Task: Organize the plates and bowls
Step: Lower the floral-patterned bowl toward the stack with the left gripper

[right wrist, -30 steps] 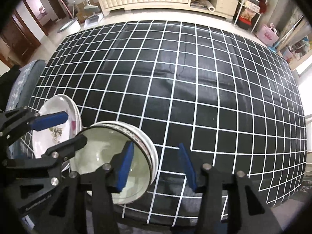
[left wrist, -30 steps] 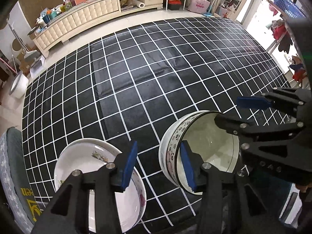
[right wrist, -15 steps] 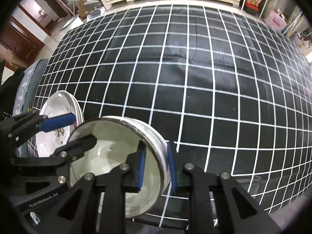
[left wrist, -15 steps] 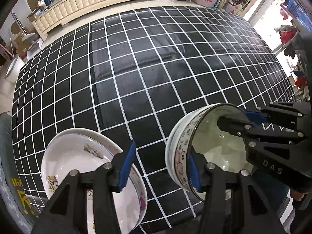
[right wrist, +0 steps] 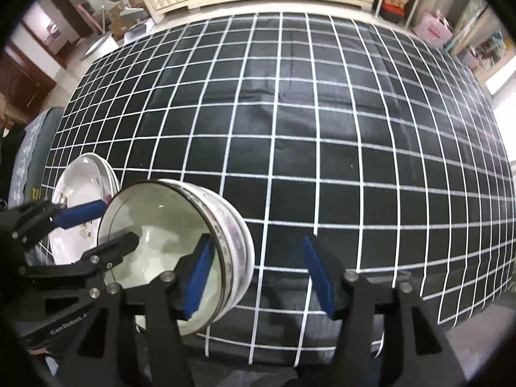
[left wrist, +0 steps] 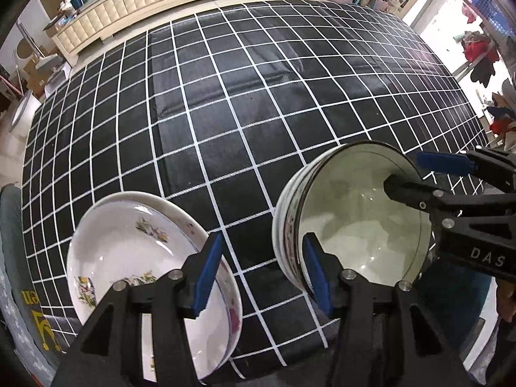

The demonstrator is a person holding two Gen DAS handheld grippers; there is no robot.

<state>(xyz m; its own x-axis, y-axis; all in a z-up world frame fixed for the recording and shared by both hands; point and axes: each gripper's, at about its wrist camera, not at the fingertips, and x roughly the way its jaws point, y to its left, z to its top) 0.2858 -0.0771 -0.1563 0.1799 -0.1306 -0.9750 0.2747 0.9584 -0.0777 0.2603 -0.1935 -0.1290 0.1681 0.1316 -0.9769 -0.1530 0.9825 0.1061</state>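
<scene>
Since a moment ago my right claw [right wrist: 256, 277] has let go and spread open, bowls [right wrist: 180, 242] just left of it. Left claw [left wrist: 262, 272] also open, straddling their rim beside the plates [left wrist: 129, 251] at the desk's near edge.

Two stacks sit close to the near edge of the checked table [left wrist: 245, 103]. Toward the near-left corner, shallow white plates [left wrist: 129, 248] with small flower prints lie nested. Just right of them stand stacked bowls [left wrist: 351, 222], white inside, dark-rimmed, with a pinkish pattern around the outside.
</scene>
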